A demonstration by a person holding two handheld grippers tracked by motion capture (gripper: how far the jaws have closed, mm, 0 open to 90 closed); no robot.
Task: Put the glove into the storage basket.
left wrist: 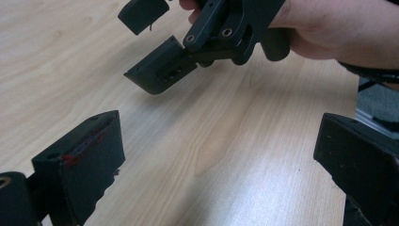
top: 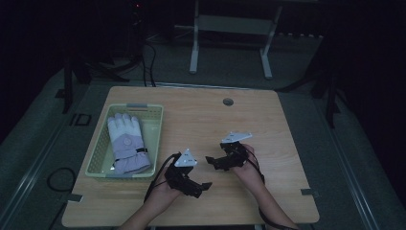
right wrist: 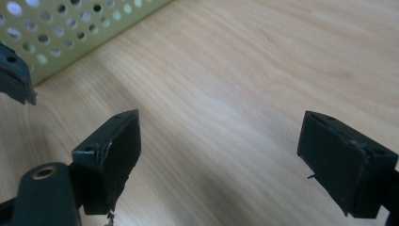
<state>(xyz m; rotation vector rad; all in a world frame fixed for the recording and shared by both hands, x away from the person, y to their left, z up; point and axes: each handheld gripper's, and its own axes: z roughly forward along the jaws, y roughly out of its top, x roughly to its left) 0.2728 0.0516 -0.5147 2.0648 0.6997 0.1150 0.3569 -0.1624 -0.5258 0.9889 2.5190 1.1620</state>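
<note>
1. Both black two-jaw grippers sit low over the light wooden table [top: 230, 124], near its front edge, jaws spread wide, nothing between them.
2. My left gripper [top: 207, 185] is in my left hand [top: 165, 187], jaws pointing to the right; in the left gripper view its jaws stand far apart over bare wood [left wrist: 221, 155].
3. My right gripper [top: 209, 159] is in my right hand [top: 246, 165], jaws pointing left toward the other one; its jaws gape in the right gripper view [right wrist: 221, 160].
4. The two grippers' tips are near each other but apart; the left gripper view shows the right gripper [left wrist: 148, 42] just ahead.
5. Pale lavender and white padded glove [top: 126, 143] lies flat inside the light green perforated plastic basket [top: 155, 125], fingers pointing away from me, cuff nearest me.
6. Basket sits on the table's left part, near my left gripper, not touching it; its holed wall shows in the right gripper view [right wrist: 70, 33].
</note>
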